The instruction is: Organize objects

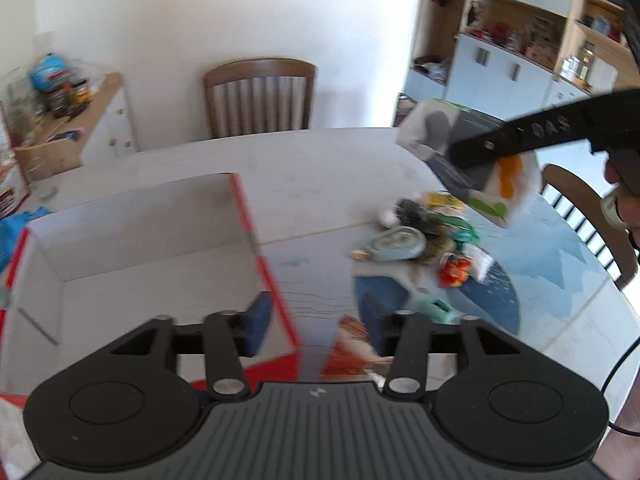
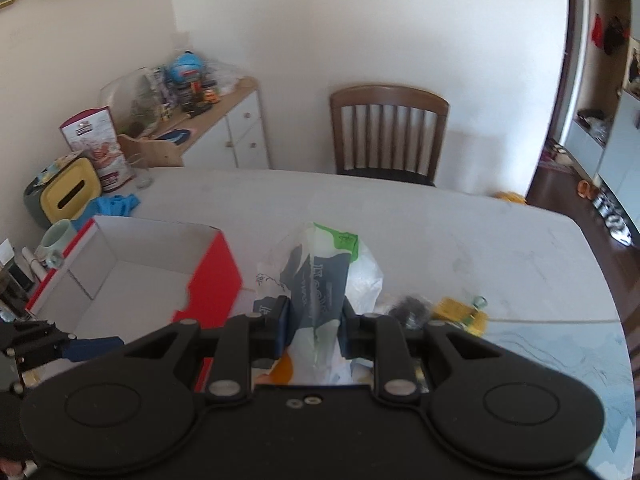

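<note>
A white cardboard box with red outer walls (image 1: 132, 240) stands open on the table's left side, seemingly empty inside. My left gripper (image 1: 316, 318) is open just above the box's near right corner, one blue pad inside the wall and one outside, holding nothing. My right gripper (image 2: 314, 328) is shut on a crumpled white plastic bag (image 2: 320, 272) with dark blue, green and orange print, held upright just right of the box (image 2: 120, 276). In the left wrist view the bag (image 1: 512, 184) hangs above a pile of small items, gripped by a black finger (image 1: 500, 140).
Small items lie on the table right of the box: a pale blue oval thing (image 1: 396, 244), a dark fuzzy one (image 1: 424, 220), a red-orange toy (image 1: 454, 270), a yellow packet (image 2: 460, 310). A wooden chair (image 2: 388, 132) stands at the far side; a mug (image 2: 56, 240) and blue cloth (image 2: 116, 204) are left of the box.
</note>
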Motion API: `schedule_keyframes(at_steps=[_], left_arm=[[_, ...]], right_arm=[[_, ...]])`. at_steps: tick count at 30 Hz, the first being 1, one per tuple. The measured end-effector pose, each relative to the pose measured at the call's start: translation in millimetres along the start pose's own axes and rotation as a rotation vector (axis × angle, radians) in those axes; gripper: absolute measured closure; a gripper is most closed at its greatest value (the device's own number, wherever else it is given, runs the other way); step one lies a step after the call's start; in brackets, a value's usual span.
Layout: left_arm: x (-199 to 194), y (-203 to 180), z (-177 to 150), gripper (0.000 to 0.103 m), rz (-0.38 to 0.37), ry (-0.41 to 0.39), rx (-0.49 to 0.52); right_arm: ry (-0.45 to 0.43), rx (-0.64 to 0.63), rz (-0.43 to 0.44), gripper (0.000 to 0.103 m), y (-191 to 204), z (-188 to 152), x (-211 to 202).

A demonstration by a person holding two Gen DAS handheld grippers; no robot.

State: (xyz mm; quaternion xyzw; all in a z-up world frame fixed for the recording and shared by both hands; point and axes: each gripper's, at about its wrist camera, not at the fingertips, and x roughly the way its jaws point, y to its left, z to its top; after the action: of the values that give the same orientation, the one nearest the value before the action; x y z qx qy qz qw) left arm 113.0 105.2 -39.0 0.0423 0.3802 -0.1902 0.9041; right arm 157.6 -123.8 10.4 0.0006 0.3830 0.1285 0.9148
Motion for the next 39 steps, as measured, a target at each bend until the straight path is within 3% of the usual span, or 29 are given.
schedule_keyframes(at_steps=[4, 6, 17, 24, 28, 36, 39], left_arm=[[8.7, -27.0, -9.5, 0.023, -0.027, 0.001, 0.012], [15.8, -39.8, -18.2, 0.021, -0.016, 0.014, 0.024], [79.6, -70.3, -60.0, 0.021, 0.194, 0.101, 0.079], [94.6, -69.3, -65.5, 0.021, 0.231, 0.113, 0.048], [97.4, -69.2, -66.5, 0.048, 0.247, 0.123, 0.043], [89.0, -67.6, -63.2, 0.067, 0.247, 0.107, 0.049], [78.3, -64.7, -58.6, 0.070, 0.211, 0.099, 0.032]], right_arm=[[0.012, 0.007, -0.008, 0.080, -12.2, -7.6, -4.0], [0.019, 0.009, -0.007, 0.080, -17.0, -10.2, -4.8], [0.049, -0.043, 0.010, 0.080, -30.7, -20.7, -7.5], [0.062, -0.059, 0.022, 0.080, -40.5, -23.0, -6.6], [0.066, -0.062, 0.030, 0.080, -43.8, -21.8, -4.6], [0.073, -0.065, 0.046, 0.080, -41.6, -19.8, -0.3], [0.070, -0.066, 0.052, 0.080, -37.9, -17.3, -0.5]])
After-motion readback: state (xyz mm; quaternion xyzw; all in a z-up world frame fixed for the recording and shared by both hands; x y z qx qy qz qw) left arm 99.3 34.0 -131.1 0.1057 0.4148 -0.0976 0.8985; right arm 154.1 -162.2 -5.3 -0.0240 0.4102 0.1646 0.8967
